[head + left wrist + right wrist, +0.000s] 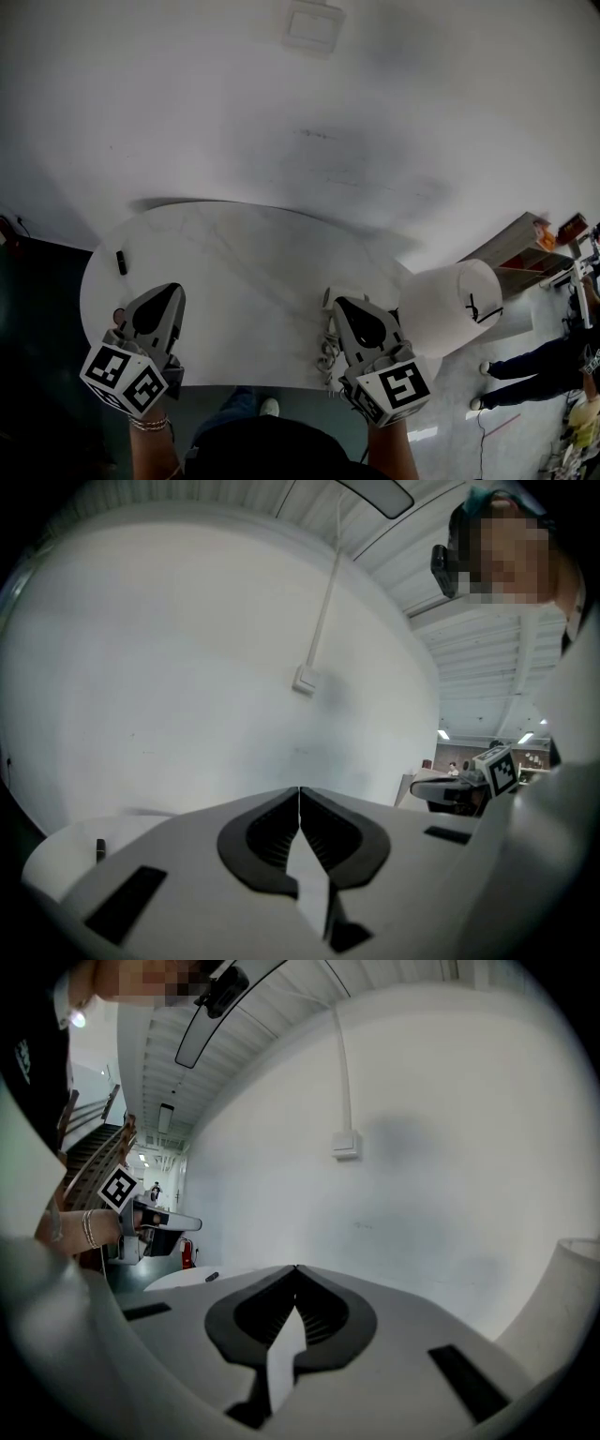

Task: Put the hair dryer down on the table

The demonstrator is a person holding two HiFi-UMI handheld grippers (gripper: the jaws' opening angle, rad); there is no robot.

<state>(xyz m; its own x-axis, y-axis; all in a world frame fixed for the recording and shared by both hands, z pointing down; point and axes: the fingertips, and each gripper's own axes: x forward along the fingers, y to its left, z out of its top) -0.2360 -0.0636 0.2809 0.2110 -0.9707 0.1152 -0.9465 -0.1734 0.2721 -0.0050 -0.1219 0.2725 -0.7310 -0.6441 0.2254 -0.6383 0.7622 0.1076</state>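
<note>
Most of the hair dryer (329, 352) is hidden under your right hand-held gripper (340, 303). Only a pale grey-white body and what looks like a looped cord show beside it, lying on the white oval desk (244, 248) near its front edge. You hold two tools, that one and the left hand-held gripper (174, 289) over the desk's left end, each with its jaws pressed together on nothing. One small black object (121, 262), too small to identify, lies at the desk's left, and one white cylinder (450, 305) sits by its right edge.
</note>
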